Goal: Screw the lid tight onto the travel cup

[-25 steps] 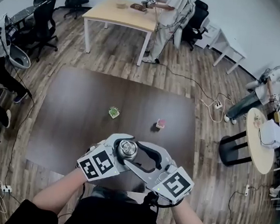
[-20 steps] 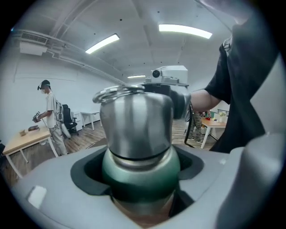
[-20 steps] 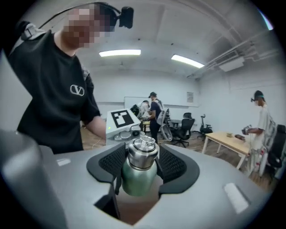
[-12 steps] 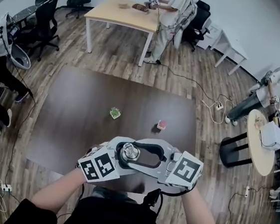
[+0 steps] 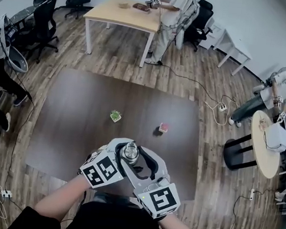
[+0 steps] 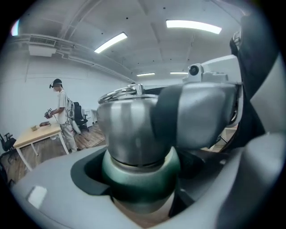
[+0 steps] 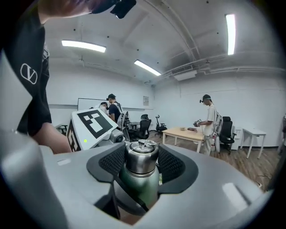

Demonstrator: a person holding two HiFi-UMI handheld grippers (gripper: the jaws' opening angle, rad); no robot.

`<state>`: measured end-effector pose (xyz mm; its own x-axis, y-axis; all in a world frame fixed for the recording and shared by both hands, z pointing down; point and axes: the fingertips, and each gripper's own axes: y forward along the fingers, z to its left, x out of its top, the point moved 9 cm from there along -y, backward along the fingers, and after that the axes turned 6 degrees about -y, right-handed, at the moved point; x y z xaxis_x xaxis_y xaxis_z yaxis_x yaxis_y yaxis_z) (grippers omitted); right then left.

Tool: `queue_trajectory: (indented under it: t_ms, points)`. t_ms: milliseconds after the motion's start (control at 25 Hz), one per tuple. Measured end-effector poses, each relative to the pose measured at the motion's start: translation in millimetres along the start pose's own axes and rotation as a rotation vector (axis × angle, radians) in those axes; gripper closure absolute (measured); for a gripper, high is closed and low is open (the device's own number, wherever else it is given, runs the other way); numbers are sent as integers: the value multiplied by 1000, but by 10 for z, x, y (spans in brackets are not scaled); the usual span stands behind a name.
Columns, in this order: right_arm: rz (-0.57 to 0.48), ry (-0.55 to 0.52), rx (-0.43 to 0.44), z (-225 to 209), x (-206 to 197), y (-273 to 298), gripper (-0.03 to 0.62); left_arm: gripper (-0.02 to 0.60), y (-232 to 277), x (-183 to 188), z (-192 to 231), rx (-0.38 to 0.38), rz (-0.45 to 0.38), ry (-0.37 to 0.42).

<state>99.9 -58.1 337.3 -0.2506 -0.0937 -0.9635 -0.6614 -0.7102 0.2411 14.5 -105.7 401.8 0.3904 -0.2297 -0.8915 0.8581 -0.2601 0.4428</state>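
Steel lid capped the green travel cup, right gripper clamped on the lid, left gripper on the cup's green neck, by the table's near edge, with open tabletop beyond.

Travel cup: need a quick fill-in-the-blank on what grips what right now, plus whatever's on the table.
1. The left tool is closed on the cup at its ___ body.
2. The right tool is closed on the cup's steel ___.
3. Further out on the dark table lie ___ small things.

Missing words: green; lid; two
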Motion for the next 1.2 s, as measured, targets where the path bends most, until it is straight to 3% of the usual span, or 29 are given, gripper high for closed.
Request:
queue_trajectory:
  t_ms: [240, 400, 520, 640, 800, 880, 960, 1040, 1200]
  points:
    - [-86, -26, 331, -371, 110, -138, 307, 193, -80, 105, 4, -81, -16, 20]
    - [-12, -102, 598, -436, 129, -110, 304, 193, -125, 146, -67, -157, -21, 75]
    - [19, -142, 687, -463, 142, -22, 309, 193, -58, 105, -138, -172, 18, 116]
    - [11, -128, 647, -483, 142, 47, 336, 193, -59, 133, -80, -126, 4, 84]
    - [-34, 11, 331, -338, 61, 63, 339, 193, -67, 126, 43, -21, -12, 25]
    - [-34, 53, 163, -208, 27, 65, 340, 193, -40, 92, 61, -2, -18, 4]
    - [-27, 66, 53, -103, 4, 74, 339, 193, -34, 81, 66, 4, -19, -8]
    - [-25, 50, 46, -84, -10, 75, 339, 193, -34, 77, 71, -5, -17, -7]
    - [-105, 7, 260, -296, 61, -52, 331, 193, -66, 115, 78, -54, -8, 35]
